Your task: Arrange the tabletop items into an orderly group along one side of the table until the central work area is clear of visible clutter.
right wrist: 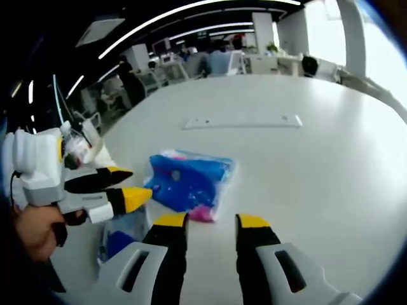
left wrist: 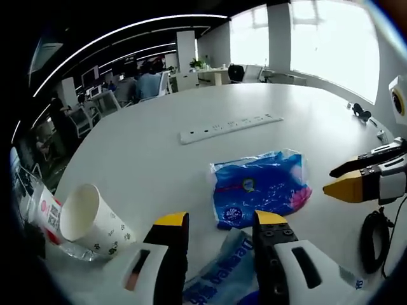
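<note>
Paper cup (left wrist: 95, 222) lay tipped at the table's (left wrist: 159, 146) left edge: light, crushable, likely best taken by the rim. Blue plastic packet (left wrist: 261, 187) sat mid-table, soft and slippery; a pinch at a crinkled edge probably suits. A second blue pack (left wrist: 222, 273) lay beneath the left gripper (left wrist: 219, 223), whose jaws were parted, holding nothing. Right gripper (right wrist: 212, 222) was likewise released, just short of the packet.
</note>
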A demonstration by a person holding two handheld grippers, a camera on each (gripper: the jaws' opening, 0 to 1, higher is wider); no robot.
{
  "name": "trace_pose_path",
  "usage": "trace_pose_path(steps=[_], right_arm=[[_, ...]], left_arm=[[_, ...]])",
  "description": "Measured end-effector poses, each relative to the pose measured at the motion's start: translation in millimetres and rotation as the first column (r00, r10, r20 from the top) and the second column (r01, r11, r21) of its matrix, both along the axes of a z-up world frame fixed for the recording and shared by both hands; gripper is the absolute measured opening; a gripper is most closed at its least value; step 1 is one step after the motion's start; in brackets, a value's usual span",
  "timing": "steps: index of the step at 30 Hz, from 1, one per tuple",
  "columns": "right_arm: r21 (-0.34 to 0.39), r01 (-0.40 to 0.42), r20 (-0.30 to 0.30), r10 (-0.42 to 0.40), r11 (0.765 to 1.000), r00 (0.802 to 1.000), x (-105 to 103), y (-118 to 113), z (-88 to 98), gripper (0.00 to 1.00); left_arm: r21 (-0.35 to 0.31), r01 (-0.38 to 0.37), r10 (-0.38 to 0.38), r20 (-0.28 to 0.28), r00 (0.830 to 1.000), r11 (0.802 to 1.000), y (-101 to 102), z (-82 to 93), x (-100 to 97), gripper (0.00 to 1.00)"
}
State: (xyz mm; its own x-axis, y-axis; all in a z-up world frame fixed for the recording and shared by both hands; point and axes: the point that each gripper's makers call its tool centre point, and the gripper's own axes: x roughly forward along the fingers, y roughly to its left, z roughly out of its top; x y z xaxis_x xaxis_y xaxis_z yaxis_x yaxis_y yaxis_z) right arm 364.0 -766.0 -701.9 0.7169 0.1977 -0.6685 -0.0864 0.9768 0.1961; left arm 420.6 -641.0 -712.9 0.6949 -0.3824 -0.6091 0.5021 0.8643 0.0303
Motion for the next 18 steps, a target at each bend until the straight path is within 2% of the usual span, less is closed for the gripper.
trace_pose_path(steps=[7,18], right_arm=[[0.004,-0.001,-0.011,0.001,1.0,1.0,7,3,-4.8,0.26],[-0.013,-0.015,-0.022,0.015,1.0,1.0,13,3,-8.9,0.25]], left_arm=[[-0.006,-0.008,0.008,-0.005,1.0,1.0,5,-4.4,5.6,0.39],[-0.028,-0.007,0.007,-0.009,1.0,1.0,-4,-11.1,12.1,0.38]])
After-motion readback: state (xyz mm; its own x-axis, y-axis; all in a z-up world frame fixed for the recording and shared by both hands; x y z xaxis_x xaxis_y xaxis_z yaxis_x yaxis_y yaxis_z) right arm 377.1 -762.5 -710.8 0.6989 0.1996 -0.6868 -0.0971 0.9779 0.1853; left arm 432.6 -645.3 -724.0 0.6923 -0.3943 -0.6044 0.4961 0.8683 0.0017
